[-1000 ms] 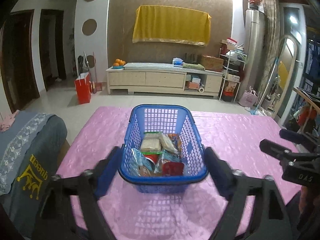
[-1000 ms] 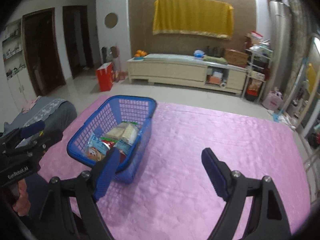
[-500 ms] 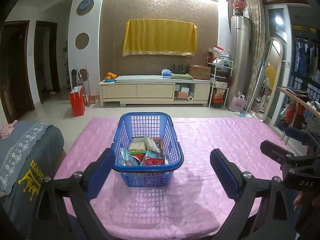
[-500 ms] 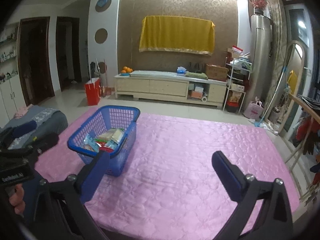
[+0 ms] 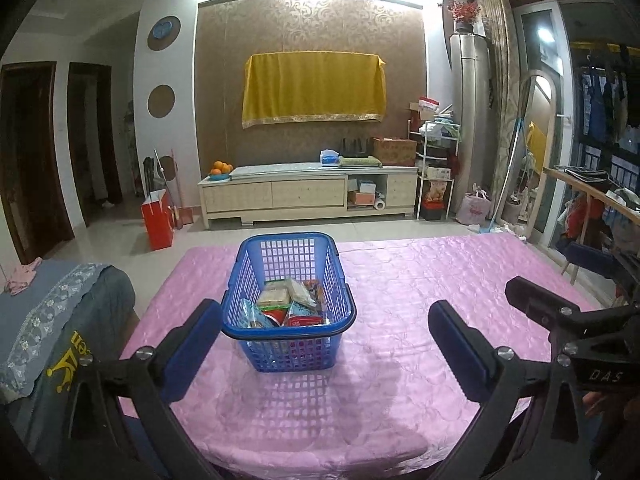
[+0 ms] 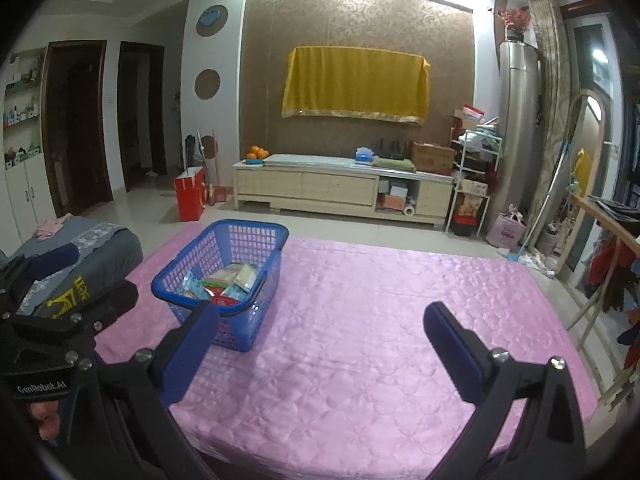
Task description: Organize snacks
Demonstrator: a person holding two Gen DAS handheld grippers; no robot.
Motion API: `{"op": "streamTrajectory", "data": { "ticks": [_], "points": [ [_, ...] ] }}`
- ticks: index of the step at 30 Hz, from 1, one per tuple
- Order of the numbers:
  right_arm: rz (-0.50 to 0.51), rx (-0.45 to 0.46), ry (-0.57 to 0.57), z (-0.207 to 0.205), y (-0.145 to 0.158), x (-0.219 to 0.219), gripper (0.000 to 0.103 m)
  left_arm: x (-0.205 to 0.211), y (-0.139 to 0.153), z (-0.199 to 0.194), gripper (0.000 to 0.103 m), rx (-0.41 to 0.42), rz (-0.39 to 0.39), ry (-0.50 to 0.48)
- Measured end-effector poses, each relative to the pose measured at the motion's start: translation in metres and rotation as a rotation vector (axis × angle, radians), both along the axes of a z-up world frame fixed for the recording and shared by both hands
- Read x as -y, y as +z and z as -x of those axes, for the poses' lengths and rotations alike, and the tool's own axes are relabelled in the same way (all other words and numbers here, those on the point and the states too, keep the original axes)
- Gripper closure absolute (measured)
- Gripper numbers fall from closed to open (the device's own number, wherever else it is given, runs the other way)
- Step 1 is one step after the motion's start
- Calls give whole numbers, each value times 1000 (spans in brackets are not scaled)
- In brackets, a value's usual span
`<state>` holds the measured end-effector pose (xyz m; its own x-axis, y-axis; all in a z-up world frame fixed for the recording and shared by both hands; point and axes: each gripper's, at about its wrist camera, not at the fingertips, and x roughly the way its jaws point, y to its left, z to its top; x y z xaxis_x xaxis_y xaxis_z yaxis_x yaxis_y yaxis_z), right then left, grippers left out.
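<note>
A blue plastic basket (image 5: 292, 354) stands on the pink-covered table (image 5: 420, 280), left of its middle, with several snack packets (image 5: 290, 302) inside. My left gripper (image 5: 324, 316) hovers in front of the basket. Its jaws are opening, with nothing between the pads and no contact with the basket. In the right wrist view the basket (image 6: 236, 336) and its snack packets (image 6: 224, 282) sit ahead to the left. My right gripper (image 6: 320, 314) is open and empty over the bare pink table (image 6: 380, 300).
A grey padded seat (image 5: 60, 320) adjoins the table's left side. Beyond the far edge are a tiled floor, a red bag (image 5: 158, 220) and a low cabinet (image 5: 304, 196). A wooden rack with clothes (image 5: 600, 208) stands at the right.
Both grippers have drawn back from the basket, which now looks smaller and farther off. Both pairs of jaws have spread wider. The basket has stayed put.
</note>
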<state>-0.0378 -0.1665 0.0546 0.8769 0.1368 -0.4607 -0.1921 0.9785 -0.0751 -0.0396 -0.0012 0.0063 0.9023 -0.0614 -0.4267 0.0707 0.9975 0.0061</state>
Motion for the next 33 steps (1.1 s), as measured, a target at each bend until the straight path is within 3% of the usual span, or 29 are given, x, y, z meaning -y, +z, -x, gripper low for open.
{"op": "streamTrajectory", "data": {
  "ticks": [33],
  "points": [
    [-30,-24,17,2,-1,3,0,2,3,3,1,-16,-8,7]
  ]
}}
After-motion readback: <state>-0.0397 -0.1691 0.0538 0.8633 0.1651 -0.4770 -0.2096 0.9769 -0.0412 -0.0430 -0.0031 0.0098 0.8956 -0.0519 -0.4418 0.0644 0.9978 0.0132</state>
